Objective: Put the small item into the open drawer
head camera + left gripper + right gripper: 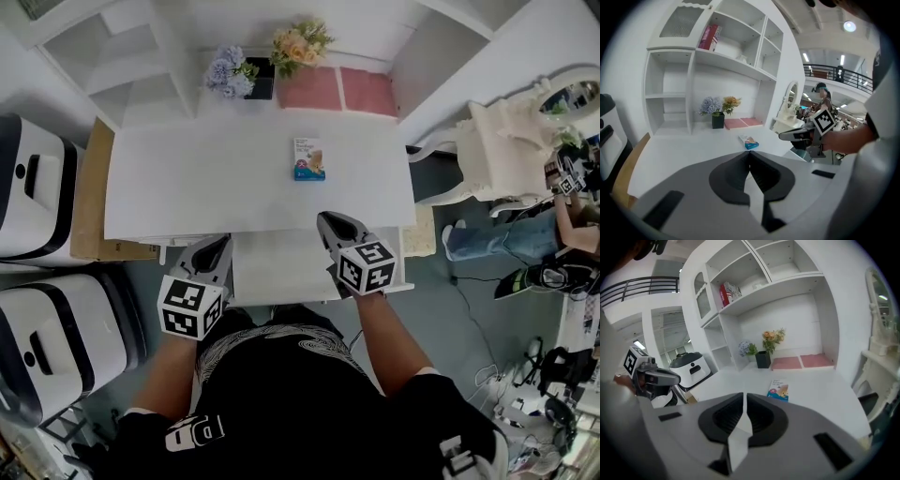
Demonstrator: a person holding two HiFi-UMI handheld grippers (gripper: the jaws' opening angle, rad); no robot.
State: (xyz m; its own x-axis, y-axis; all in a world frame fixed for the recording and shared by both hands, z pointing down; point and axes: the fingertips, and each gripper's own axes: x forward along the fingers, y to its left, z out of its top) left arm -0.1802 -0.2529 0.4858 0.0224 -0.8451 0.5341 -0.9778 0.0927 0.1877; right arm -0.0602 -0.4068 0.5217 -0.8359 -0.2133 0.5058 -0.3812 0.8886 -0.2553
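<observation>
The small item is a flat blue-and-white box point(308, 158) lying on the white desk point(187, 187), right of its middle; it also shows in the left gripper view point(748, 142) and the right gripper view point(778, 389). Below the desk's front edge the open drawer point(281, 270) sticks out between my two grippers. My left gripper point(217, 246) point(749, 153) hovers at the drawer's left side, shut and empty. My right gripper point(330, 223) point(745, 394) is over the drawer's right part near the desk edge, short of the box, shut with nothing in it.
Two flower pots point(230, 73) point(298, 45) and pink mats point(337, 91) sit at the back of the desk under white shelves. White appliances point(37, 187) stand on the left, a white ornate chair point(497, 150) on the right, and a person point(562, 216) beyond it.
</observation>
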